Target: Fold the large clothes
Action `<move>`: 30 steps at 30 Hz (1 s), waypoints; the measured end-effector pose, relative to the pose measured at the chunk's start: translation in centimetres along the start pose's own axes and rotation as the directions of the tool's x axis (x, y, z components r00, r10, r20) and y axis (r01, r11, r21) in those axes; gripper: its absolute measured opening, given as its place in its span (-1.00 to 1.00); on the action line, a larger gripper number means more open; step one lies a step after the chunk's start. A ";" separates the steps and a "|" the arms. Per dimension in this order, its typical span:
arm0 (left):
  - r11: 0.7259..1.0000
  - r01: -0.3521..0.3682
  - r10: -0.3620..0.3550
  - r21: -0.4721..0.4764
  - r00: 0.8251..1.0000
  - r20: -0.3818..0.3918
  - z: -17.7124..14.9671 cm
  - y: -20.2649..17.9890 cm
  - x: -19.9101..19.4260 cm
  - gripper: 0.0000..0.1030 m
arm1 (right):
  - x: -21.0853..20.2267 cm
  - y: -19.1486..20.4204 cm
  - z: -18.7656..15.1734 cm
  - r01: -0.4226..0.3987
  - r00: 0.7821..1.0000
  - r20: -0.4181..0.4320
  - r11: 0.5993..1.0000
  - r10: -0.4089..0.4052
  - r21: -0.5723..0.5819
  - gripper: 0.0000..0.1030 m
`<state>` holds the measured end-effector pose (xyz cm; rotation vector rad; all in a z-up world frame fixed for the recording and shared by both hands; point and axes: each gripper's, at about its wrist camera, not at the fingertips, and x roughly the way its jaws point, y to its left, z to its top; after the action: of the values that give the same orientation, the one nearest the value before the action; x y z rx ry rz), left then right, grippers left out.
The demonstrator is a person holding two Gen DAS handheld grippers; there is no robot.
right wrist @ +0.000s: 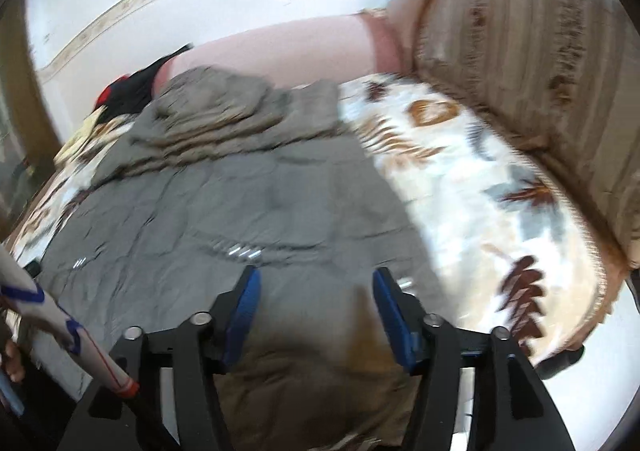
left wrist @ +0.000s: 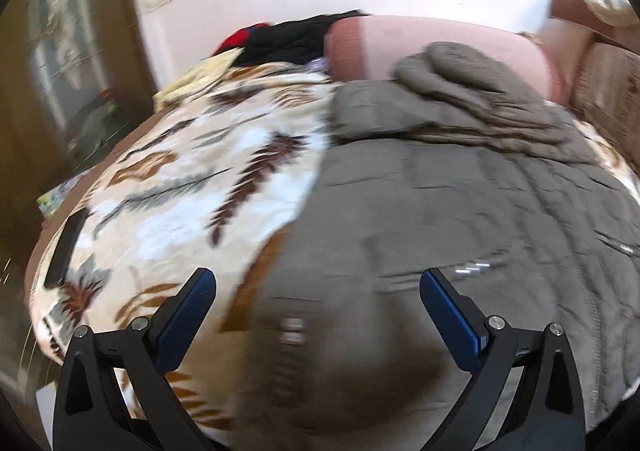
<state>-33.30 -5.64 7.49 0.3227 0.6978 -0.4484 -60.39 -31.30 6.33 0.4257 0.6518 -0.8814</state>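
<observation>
Bed with a leaf-print blanket (left wrist: pixel 180 155), grey quilted jacket (left wrist: pixel 420 211) spread on it, folding barely begun.

Far end of the jacket is bunched near the pink pillow (left wrist: pixel 440 39); the body lies flat, seemingly unfolded. Left gripper (left wrist: pixel 316 287) and right gripper (right wrist: pixel 316 287) hover over its near hem, fingers (left wrist: pixel 188 315) spread wide, gripping nothing. Most folds likely remain.

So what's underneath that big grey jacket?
The grey quilted jacket lies on a leaf-patterned blanket that shows on both sides. Whatever sits directly beneath the jacket is covered.
</observation>
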 end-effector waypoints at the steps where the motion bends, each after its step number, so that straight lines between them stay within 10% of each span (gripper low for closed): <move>1: 1.000 -0.007 0.006 -0.016 1.000 -0.016 -0.1 0.6 0.4 0.98 | 0.2 -1.0 0.2 0.012 1.000 -0.008 0.999 -0.012 0.034 0.40; 7: 0.993 0.027 -0.044 -0.115 0.988 -0.149 -2.0 3.2 3.5 0.98 | 2.6 -4.6 -0.2 -0.007 0.993 -0.111 0.981 0.029 0.193 0.41; 30: 0.974 0.123 -0.155 -0.191 0.974 -0.163 -4.2 5.1 2.7 0.98 | 3.7 -5.8 -2.0 -0.095 0.973 -0.171 0.944 0.156 0.316 0.57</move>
<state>-31.19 -0.31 3.32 0.1440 0.9322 -0.4901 -64.08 -35.60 1.89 0.8330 0.6589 -0.8264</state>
